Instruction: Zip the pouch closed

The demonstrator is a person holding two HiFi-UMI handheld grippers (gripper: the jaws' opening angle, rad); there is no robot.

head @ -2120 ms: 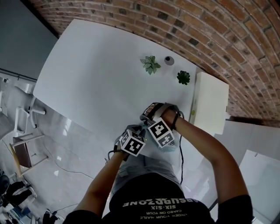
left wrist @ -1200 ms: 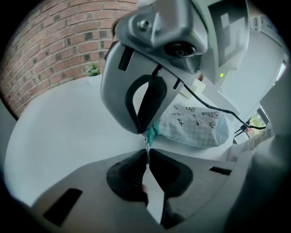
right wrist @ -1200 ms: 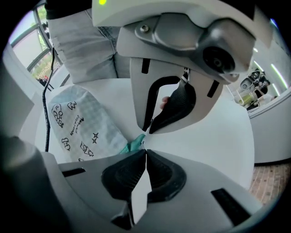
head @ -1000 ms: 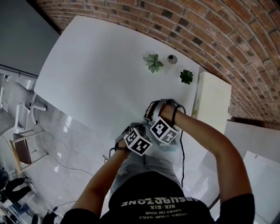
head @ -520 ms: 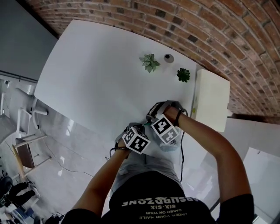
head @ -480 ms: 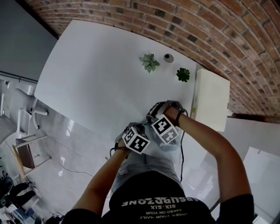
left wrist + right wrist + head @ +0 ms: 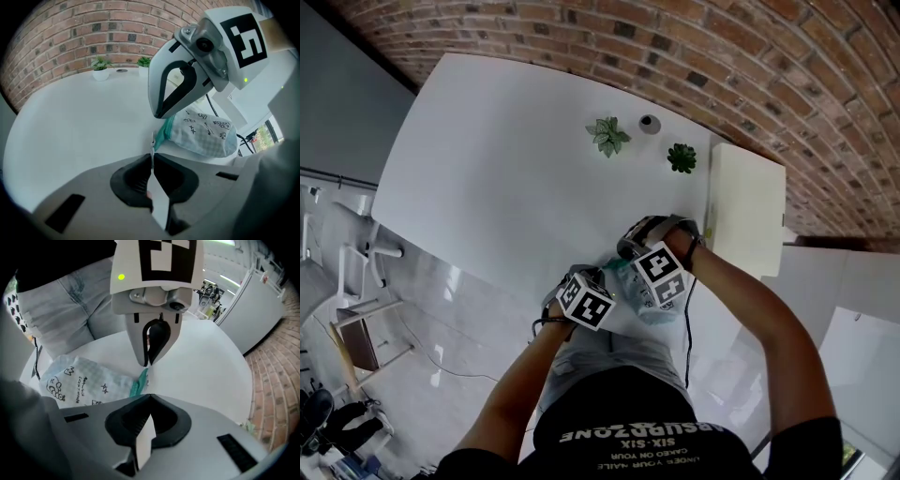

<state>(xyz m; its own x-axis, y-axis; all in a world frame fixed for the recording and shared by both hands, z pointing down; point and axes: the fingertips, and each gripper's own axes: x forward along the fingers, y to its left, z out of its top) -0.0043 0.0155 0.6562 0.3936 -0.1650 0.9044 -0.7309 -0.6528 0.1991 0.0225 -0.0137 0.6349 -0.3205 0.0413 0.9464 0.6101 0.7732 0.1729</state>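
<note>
A pale checked pouch point(image 7: 202, 134) with small doodles and a teal zip end point(image 7: 163, 132) lies at the white table's point(image 7: 506, 150) near edge. My left gripper point(image 7: 151, 157) is shut on the thin metal zip pull point(image 7: 152, 142) at that teal end. My right gripper point(image 7: 149, 397) is shut, tips down at the same teal end point(image 7: 138, 382). No cloth shows between its pads. In the left gripper view the right gripper point(image 7: 158, 116) stands just above the teal end. In the head view both marker cubes hide the jaws, and the pouch point(image 7: 654, 309) shows below them.
Two small potted plants point(image 7: 605, 136) point(image 7: 681, 157) and a small round object point(image 7: 649, 123) stand at the table's far side by the brick wall. A white cabinet point(image 7: 745, 206) adjoins the table on the right. The person's lap is just behind the table edge.
The right gripper has rolled about its own axis, its marker cube now turned. Both hands stay over the pouch at the table's near edge. A bit more teal shows between the cubes.
</note>
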